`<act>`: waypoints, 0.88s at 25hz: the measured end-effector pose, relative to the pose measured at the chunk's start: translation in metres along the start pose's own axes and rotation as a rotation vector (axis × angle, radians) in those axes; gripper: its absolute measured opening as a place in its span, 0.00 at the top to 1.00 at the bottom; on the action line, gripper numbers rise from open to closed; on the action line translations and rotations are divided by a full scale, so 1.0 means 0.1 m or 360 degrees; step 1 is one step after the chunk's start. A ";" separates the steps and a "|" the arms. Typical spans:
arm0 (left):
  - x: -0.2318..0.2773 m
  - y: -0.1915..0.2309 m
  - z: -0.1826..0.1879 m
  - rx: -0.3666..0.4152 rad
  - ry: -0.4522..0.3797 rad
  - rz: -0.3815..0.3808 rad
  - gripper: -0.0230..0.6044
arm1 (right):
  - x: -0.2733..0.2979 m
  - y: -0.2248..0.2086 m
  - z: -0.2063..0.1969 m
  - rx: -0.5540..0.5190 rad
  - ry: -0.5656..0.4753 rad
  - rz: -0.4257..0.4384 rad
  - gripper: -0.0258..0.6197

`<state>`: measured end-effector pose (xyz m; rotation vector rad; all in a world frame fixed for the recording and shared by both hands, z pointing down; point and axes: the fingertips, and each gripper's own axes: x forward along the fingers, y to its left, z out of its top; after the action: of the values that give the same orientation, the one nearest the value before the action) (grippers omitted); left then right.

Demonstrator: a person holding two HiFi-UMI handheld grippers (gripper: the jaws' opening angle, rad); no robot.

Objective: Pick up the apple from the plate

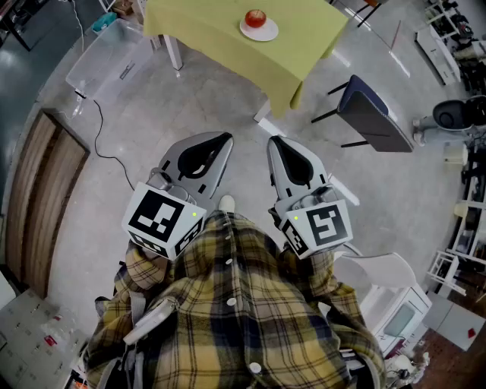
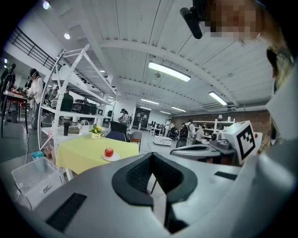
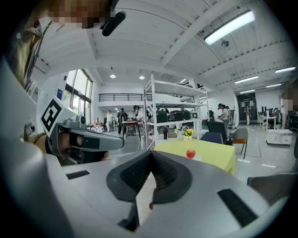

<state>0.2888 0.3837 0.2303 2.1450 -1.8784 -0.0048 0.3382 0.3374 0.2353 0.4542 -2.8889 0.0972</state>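
A red apple (image 1: 256,18) sits on a small white plate (image 1: 266,33) on a table with a yellow-green cloth (image 1: 228,38), far ahead of both grippers. My left gripper (image 1: 225,139) and right gripper (image 1: 273,141) hang side by side over the floor, close to the person's body, both shut and empty. The left gripper view shows the apple (image 2: 109,152) and plate (image 2: 113,158) small and distant, left of the closed jaw tips (image 2: 152,156). Seen from the right gripper, the apple (image 3: 190,153) lies right of its gripper tips (image 3: 151,154).
A dark blue chair (image 1: 373,115) stands right of the table, and a clear plastic bin (image 1: 106,57) with a floor cable left of it. A white shelving rack (image 2: 70,93) and a flower pot (image 2: 96,132) stand behind the table. Several people are in the background.
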 end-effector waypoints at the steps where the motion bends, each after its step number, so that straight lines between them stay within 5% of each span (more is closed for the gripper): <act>1: -0.01 -0.02 0.00 0.0003 0.0003 0.0006 0.95 | -0.02 0.01 0.00 0.0007 -0.0001 0.0006 0.96; 22: 0.13 -0.24 -0.06 0.0021 -0.0007 0.0137 0.95 | -0.30 -0.22 -0.13 0.0014 0.0006 0.0108 0.96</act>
<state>0.3156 0.3749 0.2332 2.0721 -1.9772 0.0209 0.3757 0.3272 0.2416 0.3573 -2.9017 0.1218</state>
